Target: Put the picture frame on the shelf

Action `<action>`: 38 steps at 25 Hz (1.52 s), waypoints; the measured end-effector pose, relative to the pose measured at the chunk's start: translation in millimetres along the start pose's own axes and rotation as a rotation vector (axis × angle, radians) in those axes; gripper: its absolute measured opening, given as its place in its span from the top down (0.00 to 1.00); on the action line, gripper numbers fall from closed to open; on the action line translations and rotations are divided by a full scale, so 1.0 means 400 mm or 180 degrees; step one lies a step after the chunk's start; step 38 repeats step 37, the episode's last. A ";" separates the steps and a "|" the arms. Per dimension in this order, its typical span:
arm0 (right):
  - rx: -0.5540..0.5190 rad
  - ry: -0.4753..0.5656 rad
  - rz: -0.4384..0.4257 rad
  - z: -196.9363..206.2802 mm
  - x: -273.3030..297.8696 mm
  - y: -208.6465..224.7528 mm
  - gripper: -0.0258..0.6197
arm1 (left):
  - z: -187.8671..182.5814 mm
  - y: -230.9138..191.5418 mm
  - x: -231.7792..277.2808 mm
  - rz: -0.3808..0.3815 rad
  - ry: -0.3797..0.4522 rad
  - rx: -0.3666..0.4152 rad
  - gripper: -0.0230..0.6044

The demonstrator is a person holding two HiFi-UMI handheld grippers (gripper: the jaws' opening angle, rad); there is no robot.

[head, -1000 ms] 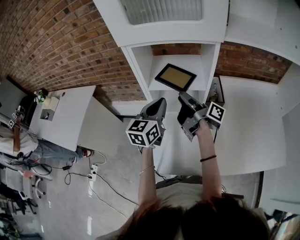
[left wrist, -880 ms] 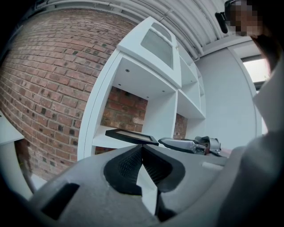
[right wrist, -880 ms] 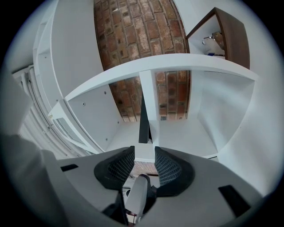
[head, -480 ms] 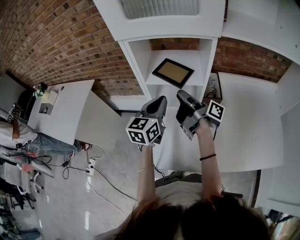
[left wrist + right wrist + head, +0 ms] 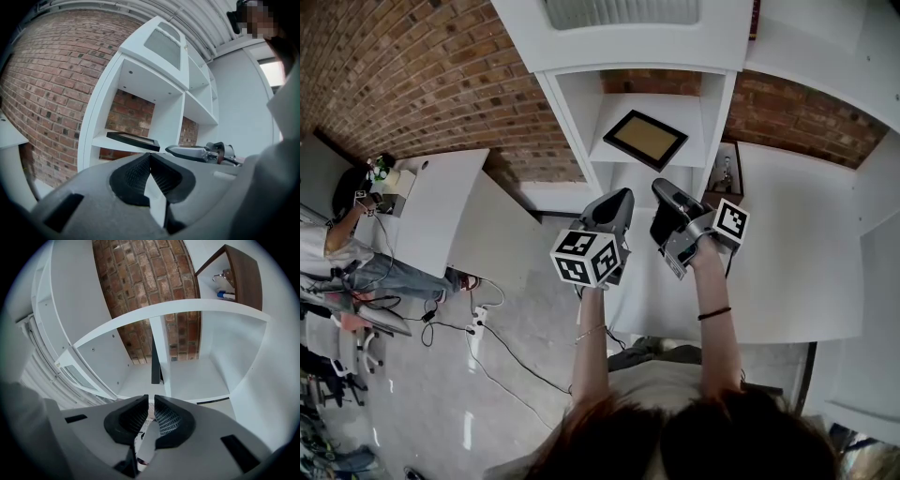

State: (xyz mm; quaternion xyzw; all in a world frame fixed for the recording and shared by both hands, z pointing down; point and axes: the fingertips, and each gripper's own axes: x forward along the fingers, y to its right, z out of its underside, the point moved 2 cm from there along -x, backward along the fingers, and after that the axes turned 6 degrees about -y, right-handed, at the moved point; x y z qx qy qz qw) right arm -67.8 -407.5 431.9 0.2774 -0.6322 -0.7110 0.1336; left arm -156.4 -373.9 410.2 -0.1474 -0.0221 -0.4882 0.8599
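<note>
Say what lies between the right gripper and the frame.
Only bare white shelf, in the right gripper view. The right gripper, jaws just closing on nothing, stands apart from the frame.

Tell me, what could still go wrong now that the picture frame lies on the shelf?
The picture frame lies askew, with one corner close to the front edge of the shelf; a bump might tip it off. The right gripper, whose jaws have just been closing on nothing, and the left gripper both sit near that edge, so a careless move could catch the frame.
</note>
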 end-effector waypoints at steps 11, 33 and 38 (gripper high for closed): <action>0.0027 -0.0106 -0.0129 0.004 -0.010 -0.014 0.94 | 0.004 0.022 -0.003 -0.0067 -0.0001 0.0027 0.95; 0.0037 -0.0217 -0.0228 0.008 -0.003 -0.031 0.94 | -0.014 0.024 -0.012 -0.0160 0.0053 0.0076 0.95; 0.0031 -0.0240 -0.0230 0.015 -0.001 -0.035 0.94 | -0.015 0.024 -0.016 -0.0164 0.0052 0.0072 0.95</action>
